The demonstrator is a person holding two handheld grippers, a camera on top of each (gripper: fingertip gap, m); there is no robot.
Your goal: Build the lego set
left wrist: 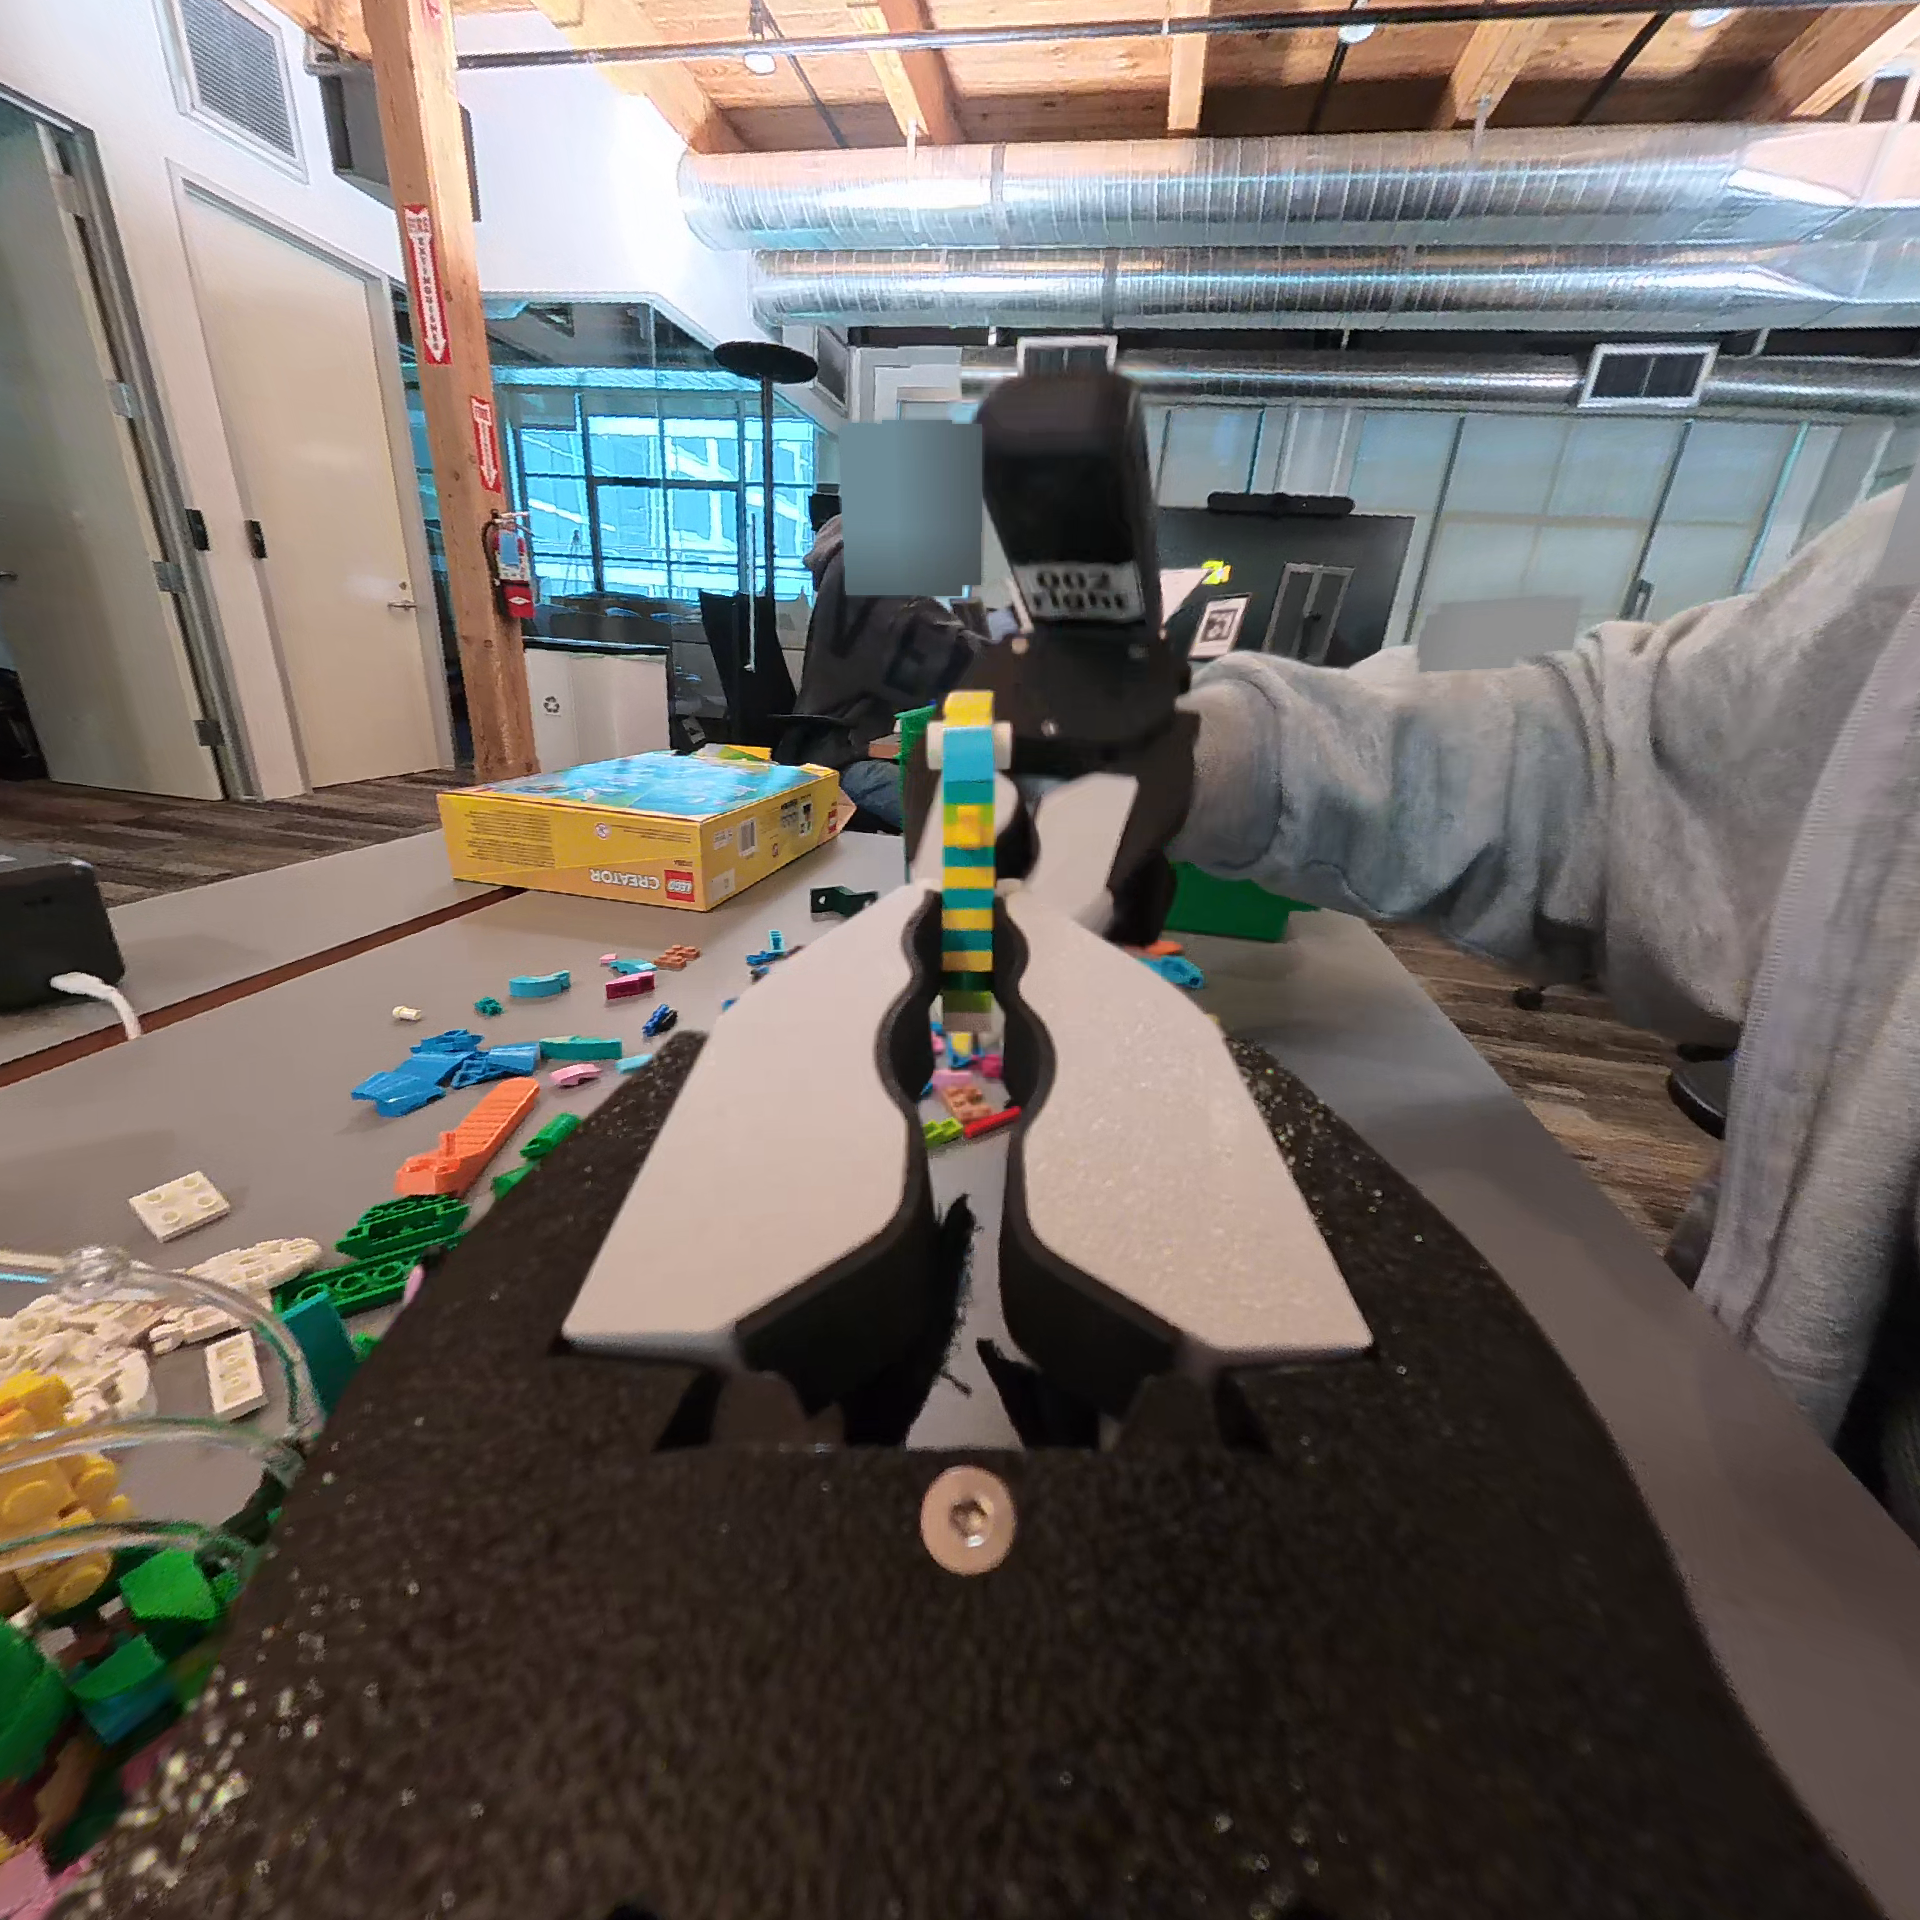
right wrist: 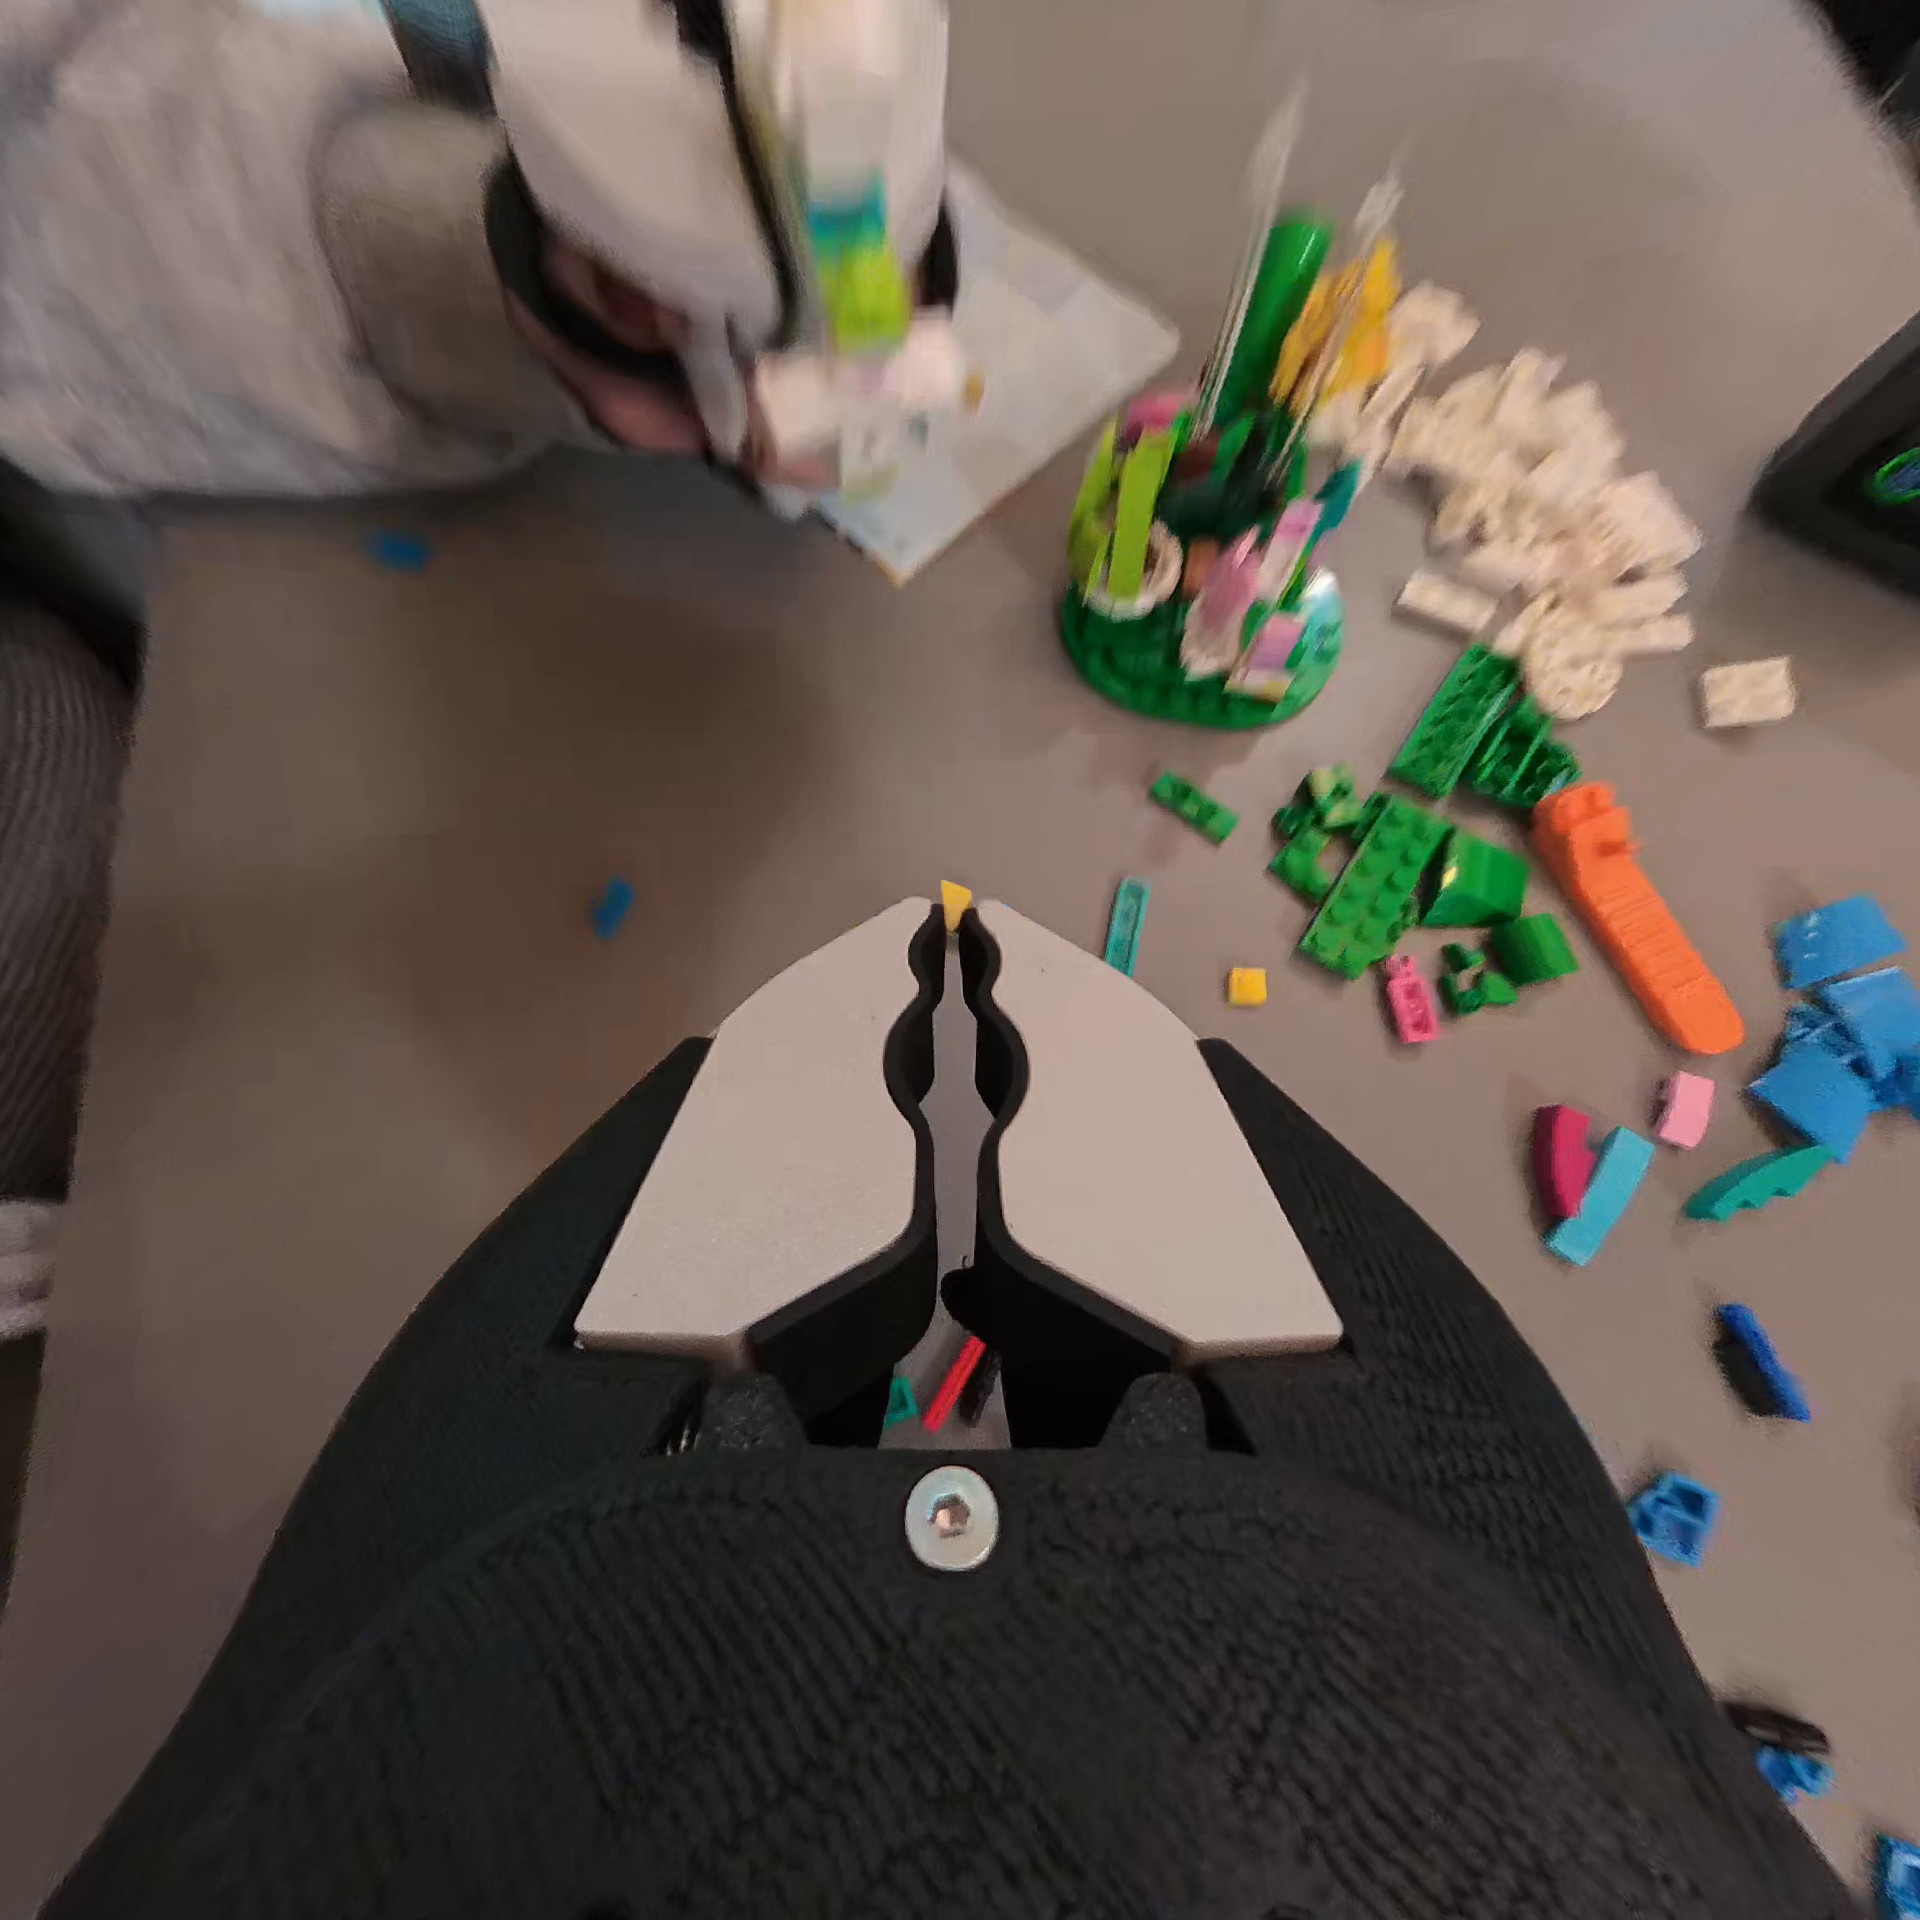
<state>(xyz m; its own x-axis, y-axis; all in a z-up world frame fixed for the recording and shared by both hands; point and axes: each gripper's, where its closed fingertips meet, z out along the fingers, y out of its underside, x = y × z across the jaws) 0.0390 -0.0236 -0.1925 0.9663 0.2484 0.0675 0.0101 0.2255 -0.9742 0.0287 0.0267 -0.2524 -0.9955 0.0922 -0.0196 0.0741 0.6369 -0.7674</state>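
Left gripper (left wrist: 968, 914): its two grey fingers are closed on the lower part of a tall, thin brick column, which stands upright between the tips
Brick column (left wrist: 968, 831): narrow stack banded in teal and yellow, with lime and white layers near its foot, a yellow cap and a white crosspiece near the top; held above the table, not resting on it
Right gripper (right wrist: 954, 914): fingers nearly together, pinching a small yellow piece (right wrist: 954, 896) at the very tips; in the left wrist view this gripper sits just behind the column's upper end, blurred
Sleeve (left wrist: 1558, 790): grey, reaching in from the right behind the column
Table (right wrist: 520, 790): plain grey top, carrying everything
Loose bricks (left wrist: 468, 1070): blue, teal, green and pink pieces scattered over the middle of the table, with an orange separator tool (right wrist: 1631, 925) among them
Round green model (right wrist: 1205, 582): blurred, standing near white plates (right wrist: 1538, 520)
Yellow box (left wrist: 639, 826): lying flat at the table's far edge
Room: timber beams, silver ducts, white doors, glass partitions; a seated person beyond the far edge
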